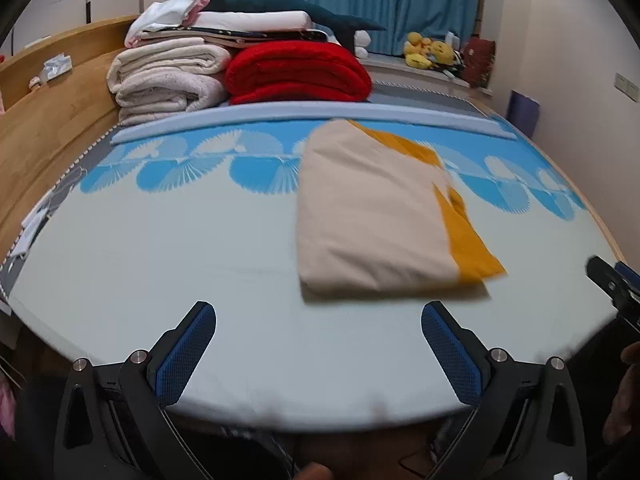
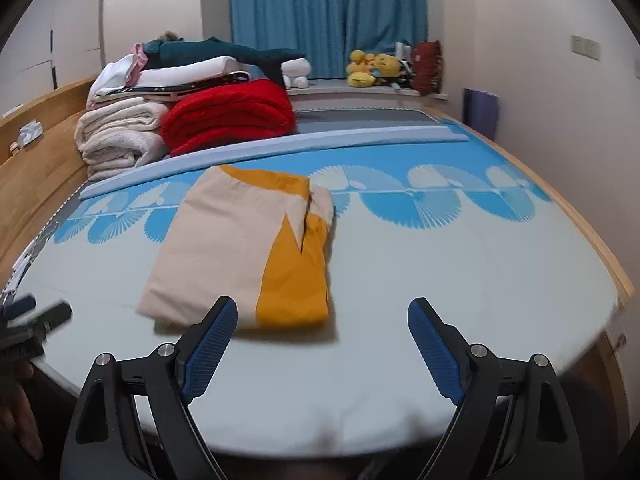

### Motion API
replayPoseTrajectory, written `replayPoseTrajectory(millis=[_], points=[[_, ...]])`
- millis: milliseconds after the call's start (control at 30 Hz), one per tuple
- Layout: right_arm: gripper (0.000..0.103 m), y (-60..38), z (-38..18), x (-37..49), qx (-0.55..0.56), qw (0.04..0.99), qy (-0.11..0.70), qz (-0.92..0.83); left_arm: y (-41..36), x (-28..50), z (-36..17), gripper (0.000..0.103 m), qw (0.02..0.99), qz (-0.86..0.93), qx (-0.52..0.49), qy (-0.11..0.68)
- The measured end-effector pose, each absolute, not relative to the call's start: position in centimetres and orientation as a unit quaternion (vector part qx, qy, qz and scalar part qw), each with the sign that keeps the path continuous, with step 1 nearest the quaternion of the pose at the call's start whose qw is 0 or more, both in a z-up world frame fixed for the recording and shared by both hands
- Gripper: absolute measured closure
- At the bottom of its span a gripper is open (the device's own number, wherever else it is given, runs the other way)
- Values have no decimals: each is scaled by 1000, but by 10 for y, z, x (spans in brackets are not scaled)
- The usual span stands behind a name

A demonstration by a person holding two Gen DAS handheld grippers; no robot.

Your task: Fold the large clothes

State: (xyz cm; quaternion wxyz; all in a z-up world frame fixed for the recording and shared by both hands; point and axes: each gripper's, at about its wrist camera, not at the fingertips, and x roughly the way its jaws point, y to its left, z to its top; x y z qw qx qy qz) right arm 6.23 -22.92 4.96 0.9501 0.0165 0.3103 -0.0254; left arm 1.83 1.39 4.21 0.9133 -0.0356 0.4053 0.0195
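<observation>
**benchmonkey:** So where did the laundry end up relative to your grippers at that point?

**me:** The folded cream-and-mustard-yellow cloth garment (image 1: 380, 216) lay flat on the pale blue bed sheet with the bright blue fan pattern (image 1: 160, 260), as a neat rectangle, cream part on the left and mustard strip along its right side. My left gripper (image 1: 318, 316) sat back near the front edge of the bed with its jaws spread wide and nothing between them. The blue ribbed pads (image 1: 188, 352) touched nothing, just bare sheet under them. From that camera the garment was ahead and a bit to the right, clear of both fingers.

**benchmonkey:** And the right one?

**me:** Same deal. The right gripper (image 2: 322, 314) had its jaws wide apart and empty. In the right wrist view the garment's (image 2: 224, 248) near edge showed just past the left fingertip, which overlapped it in the picture, but I couldn't tell if the tip actually touched the cloth. The pads didn't pinch it, anyway. Each camera caught the other gripper at the edge of its frame, blurred.

**benchmonkey:** Anything else on the bed?

**me:** Way back by the wooden headboard (image 1: 44, 120) there was a stack of folded cream blankets (image 1: 164, 76) beside a folded red fleece blanket (image 1: 296, 72), with white bedding and a dark teal plush shark (image 1: 280, 2) piled on top. All well apart from the garment. A long light blue foam strip (image 1: 320, 114) lay across the bed between the pile and the garment.
</observation>
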Motion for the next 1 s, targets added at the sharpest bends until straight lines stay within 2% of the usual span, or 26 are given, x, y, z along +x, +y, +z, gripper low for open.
replayPoseTrajectory(millis=[100,233,333,500,1000], points=[[15,-223,50,30,31,948,315,-28,5,-4,36,1,911,18,-39,411],[15,-202,46,6,-4,949,316,-3,-3,-18,36,1,908,4,-47,417],[15,-191,44,5,-30,950,311,5,-4,-11,34,1,913,12,-35,407],[15,-186,23,16,-22,938,345,2,-8,-1,17,1,900,6,-46,434],[15,-185,23,18,-23,939,343,11,-7,-4,18,1,902,8,-49,428]])
